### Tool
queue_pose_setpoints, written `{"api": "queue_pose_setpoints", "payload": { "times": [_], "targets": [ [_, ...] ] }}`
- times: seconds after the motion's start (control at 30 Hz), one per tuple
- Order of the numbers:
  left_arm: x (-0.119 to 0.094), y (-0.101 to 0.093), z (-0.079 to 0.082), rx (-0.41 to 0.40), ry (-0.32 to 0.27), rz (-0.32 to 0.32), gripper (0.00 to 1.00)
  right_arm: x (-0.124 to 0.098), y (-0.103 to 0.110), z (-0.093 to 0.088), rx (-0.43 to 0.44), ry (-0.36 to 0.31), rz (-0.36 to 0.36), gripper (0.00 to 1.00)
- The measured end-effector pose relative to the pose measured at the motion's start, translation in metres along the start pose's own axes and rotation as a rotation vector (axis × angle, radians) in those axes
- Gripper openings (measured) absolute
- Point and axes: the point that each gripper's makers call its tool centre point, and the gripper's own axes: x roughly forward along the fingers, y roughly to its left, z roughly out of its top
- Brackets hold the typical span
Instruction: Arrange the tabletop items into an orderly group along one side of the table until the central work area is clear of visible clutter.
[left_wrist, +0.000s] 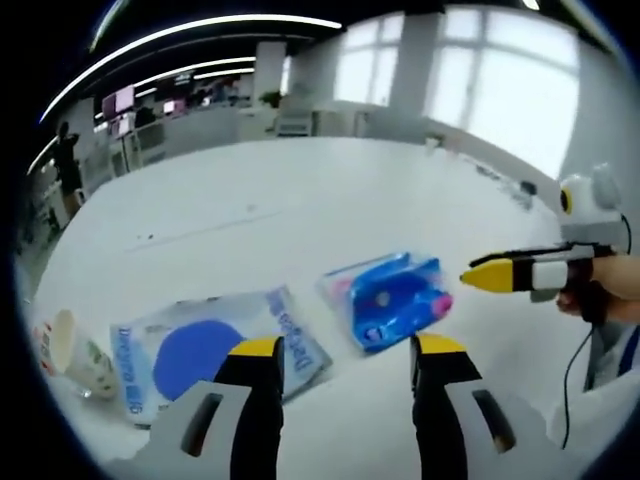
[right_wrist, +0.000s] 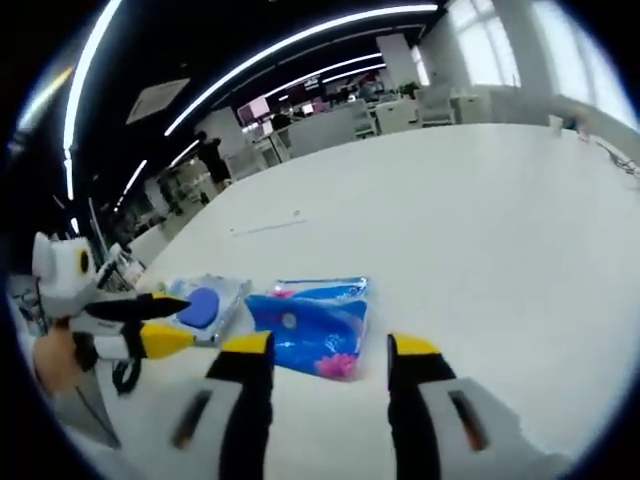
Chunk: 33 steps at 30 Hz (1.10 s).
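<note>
A blue plastic packet (left_wrist: 392, 298) lies on the white table (left_wrist: 300, 200), just beyond my left gripper (left_wrist: 346, 350), which stands open and holds nothing. Left of the packet rests a clear pack with a blue disc (left_wrist: 205, 350), and a paper cup (left_wrist: 70, 352) lies at the far left edge. My right gripper (right_wrist: 328, 350) is open above the table, with the blue packet (right_wrist: 312, 326) just beyond its fingertips and the disc pack (right_wrist: 203, 303) further left. The right gripper (left_wrist: 500, 275) enters the left gripper view from the right, pointing at the packet.
The table stretches far back, bare and white, with a thin stick-like item (right_wrist: 268, 227) lying on it. Office desks, monitors and a standing person (right_wrist: 212, 155) are beyond the far edge. Windows line the right side.
</note>
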Motion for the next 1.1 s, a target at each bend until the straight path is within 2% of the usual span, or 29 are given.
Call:
{"api": "queue_pose_setpoints", "payload": {
  "times": [0.13, 0.2, 0.37, 0.67, 0.77, 0.87, 1.1],
  "targets": [
    [0.012, -0.007, 0.002, -0.019, 0.011, -0.028, 0.43, 0.003, -0.007, -0.007, 0.02, 0.019, -0.016, 0.41],
    [0.02, -0.01, -0.004, 0.001, 0.049, -0.027, 0.41, 0.005, -0.01, -0.01, 0.025, 0.028, -0.023, 0.4],
    [0.034, -0.023, -0.004, 0.01, 0.064, -0.064, 0.4, 0.009, -0.014, -0.018, 0.04, 0.05, -0.025, 0.38],
    [0.047, -0.017, 0.0, 0.039, 0.086, -0.023, 0.31, 0.017, -0.017, -0.027, 0.069, 0.07, -0.016, 0.33],
    [0.052, -0.015, -0.002, 0.057, 0.105, -0.02, 0.22, 0.021, -0.016, -0.029, 0.073, 0.081, -0.008, 0.31],
    [0.054, -0.008, -0.01, 0.07, 0.143, 0.013, 0.1, 0.025, -0.015, -0.032, 0.065, 0.093, 0.002, 0.25],
    [0.057, -0.004, -0.013, 0.018, 0.156, 0.029, 0.05, 0.031, -0.011, -0.037, 0.066, 0.11, 0.017, 0.12]
  ]
}}
